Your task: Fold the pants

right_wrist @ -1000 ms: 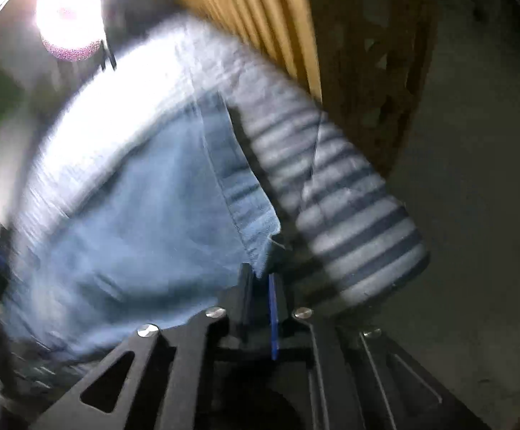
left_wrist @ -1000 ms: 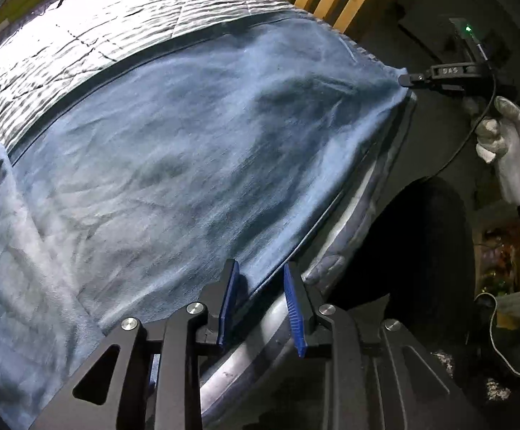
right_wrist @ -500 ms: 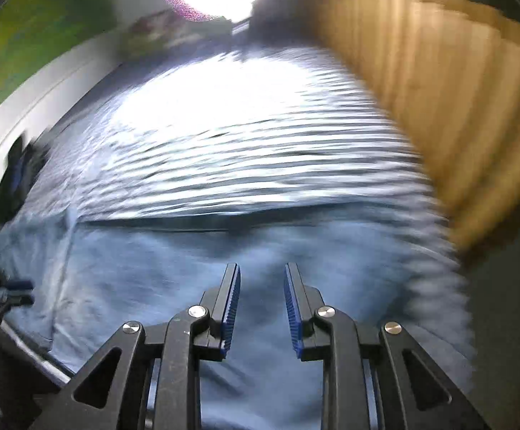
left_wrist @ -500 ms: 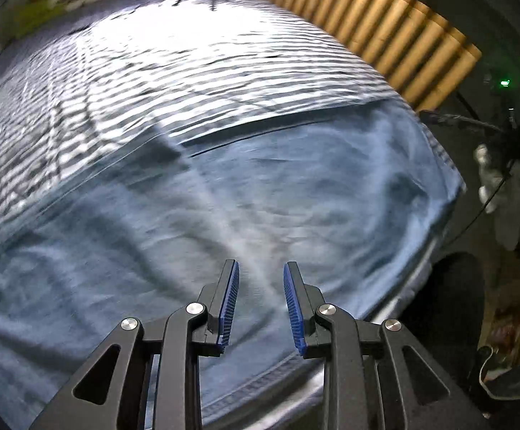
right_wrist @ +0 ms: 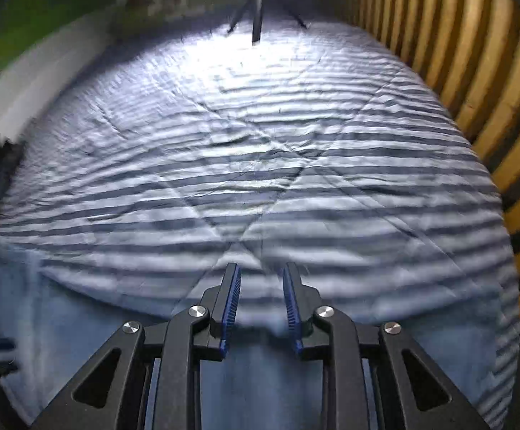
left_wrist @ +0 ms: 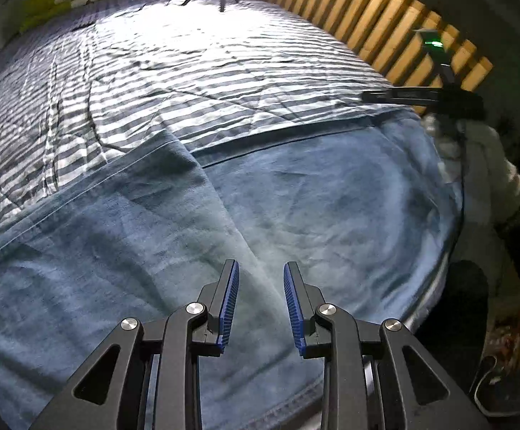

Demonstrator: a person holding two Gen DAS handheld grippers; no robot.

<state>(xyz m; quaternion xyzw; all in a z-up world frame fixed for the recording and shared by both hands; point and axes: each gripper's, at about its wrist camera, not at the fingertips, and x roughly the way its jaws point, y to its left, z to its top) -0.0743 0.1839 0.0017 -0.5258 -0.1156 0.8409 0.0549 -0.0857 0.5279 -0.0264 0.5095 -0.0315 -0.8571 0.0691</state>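
1. Blue denim pants (left_wrist: pixel 295 215) lie spread across the near side of a bed, on a striped quilt (left_wrist: pixel 188 82), with one layer already lapped over another along a diagonal edge.
2. The cloth looks soft and limp but fairly weighty; it should drape and drag across the quilt, not slide freely, and nothing about it looks fragile.
3. Hems, seams and the doubled fold edge look like the surest places to pinch, since the thicker cloth there gives the pads something to bite.
4. The left gripper (left_wrist: pixel 260 304) hangs over the denim, jaws narrowly parted, nothing between them.
5. The right gripper (right_wrist: pixel 261 304), jaws likewise a little apart and empty, sits at the pants' far edge facing the quilt.
6. A wooden slatted wall (left_wrist: pixel 385 28) flanks the bed.
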